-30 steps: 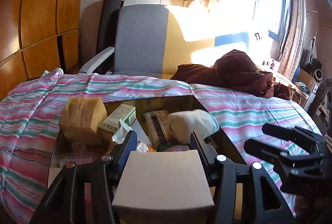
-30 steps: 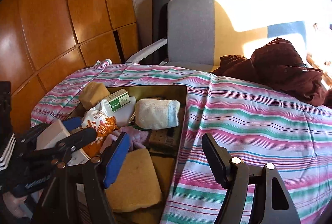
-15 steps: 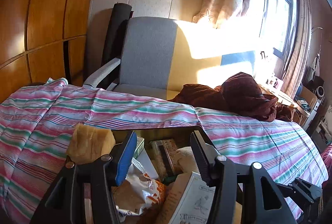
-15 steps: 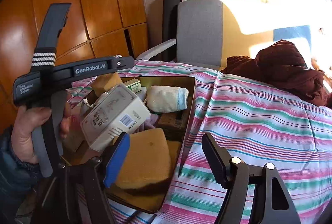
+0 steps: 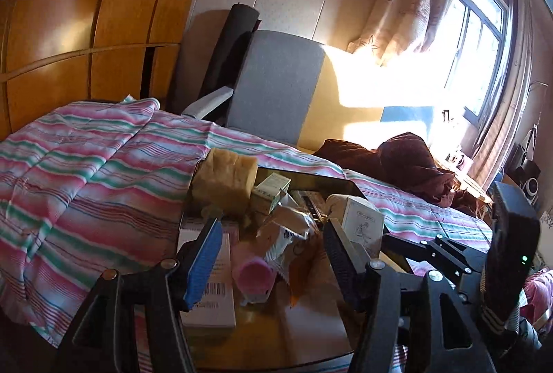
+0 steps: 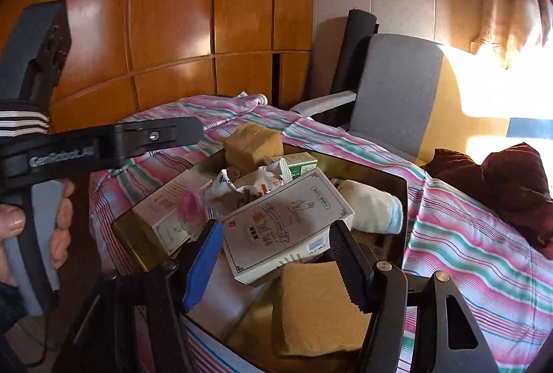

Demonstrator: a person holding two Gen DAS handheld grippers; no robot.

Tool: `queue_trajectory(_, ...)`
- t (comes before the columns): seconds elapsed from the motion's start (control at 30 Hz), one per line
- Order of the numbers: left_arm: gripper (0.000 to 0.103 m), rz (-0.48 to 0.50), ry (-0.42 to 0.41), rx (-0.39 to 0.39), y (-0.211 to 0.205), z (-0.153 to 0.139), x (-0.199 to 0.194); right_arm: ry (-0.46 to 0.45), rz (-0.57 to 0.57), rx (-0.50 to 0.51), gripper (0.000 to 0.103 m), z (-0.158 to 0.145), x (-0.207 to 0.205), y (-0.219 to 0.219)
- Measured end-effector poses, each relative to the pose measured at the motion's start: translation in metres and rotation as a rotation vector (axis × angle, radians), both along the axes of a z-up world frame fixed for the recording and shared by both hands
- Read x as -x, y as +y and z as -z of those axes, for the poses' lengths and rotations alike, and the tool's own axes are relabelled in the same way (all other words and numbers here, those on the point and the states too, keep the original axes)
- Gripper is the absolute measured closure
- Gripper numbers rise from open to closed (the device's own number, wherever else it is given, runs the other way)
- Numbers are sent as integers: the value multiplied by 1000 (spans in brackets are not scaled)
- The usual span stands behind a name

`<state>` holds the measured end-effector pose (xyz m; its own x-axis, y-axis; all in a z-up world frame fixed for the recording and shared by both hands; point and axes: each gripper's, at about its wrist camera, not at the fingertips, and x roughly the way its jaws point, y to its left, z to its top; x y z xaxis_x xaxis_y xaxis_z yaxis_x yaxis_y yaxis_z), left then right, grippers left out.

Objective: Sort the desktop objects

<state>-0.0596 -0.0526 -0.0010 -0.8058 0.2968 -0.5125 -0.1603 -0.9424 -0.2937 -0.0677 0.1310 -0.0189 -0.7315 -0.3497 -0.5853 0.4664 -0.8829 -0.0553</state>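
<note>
A white box with printed drawings (image 6: 287, 224) sits between the fingers of my right gripper (image 6: 275, 227), over the heap in a dark gold tray (image 6: 380, 179). The jaws are closing and both pads touch the box's sides. My left gripper (image 5: 272, 224) is opening with nothing held; a pink item (image 5: 255, 276) and a snack bag (image 5: 287, 231) lie beyond its gap. The left wrist view shows the same box (image 5: 363, 221) at the right. In the tray lie a yellow sponge (image 6: 252, 145), a green-white carton (image 6: 297, 165), a rolled white cloth (image 6: 369, 207) and a brown sponge (image 6: 318, 307).
A flat white box with a barcode (image 5: 211, 297) lies at the tray's left. The tray rests on a striped cloth (image 5: 86, 183). Behind stand a grey chair (image 5: 276, 86) and wooden panels (image 6: 207, 10). A maroon cloth heap (image 5: 408, 162) lies at the right. A hand (image 6: 58, 234) holds the left gripper's handle.
The white box has passed from my left gripper to between my right gripper's fingers. The left jaws widened and that gripper drew off to the left. The right jaws narrowed onto the box.
</note>
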Motion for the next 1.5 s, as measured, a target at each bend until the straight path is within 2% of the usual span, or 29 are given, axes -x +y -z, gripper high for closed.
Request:
queue_trajectory(0.07,41,0,-11,-6,-1,5,-1,-27,21,-24,42,9,11,-3)
queue_trajectory(0.3,41,-1,-39,-22,6,16,-10,-65,47,34,41,13,36,4)
queue_trajectory(0.43,40,-13,-46,23,16,19,-21,-101,54,76,41,14,45,6)
queue_trajectory(0.47,36,-19,-49,34,18,19,-23,-103,61,83,41,14,44,7)
queue_trajectory(0.7,36,-62,-90,93,23,23,-33,-46,119,62,37,1,18,11)
queue_trajectory(0.87,36,-64,-98,136,27,20,-41,-6,197,26,21,-10,-3,12)
queue_trajectory(0.93,36,-50,-87,147,31,16,-46,-3,215,19,18,-12,-11,13)
queue_trajectory(1.1,36,-43,-48,302,48,1,-64,16,241,-1,14,-16,-27,12)
queue_trajectory(1.23,37,-58,-49,307,50,-11,-75,32,241,3,12,-17,-41,12)
queue_trajectory(1.4,38,-170,-20,318,51,-14,-80,58,240,-10,11,-19,-51,9)
queue_trajectory(1.5,39,-169,-36,276,49,-10,-78,68,250,-25,10,-18,-55,9)
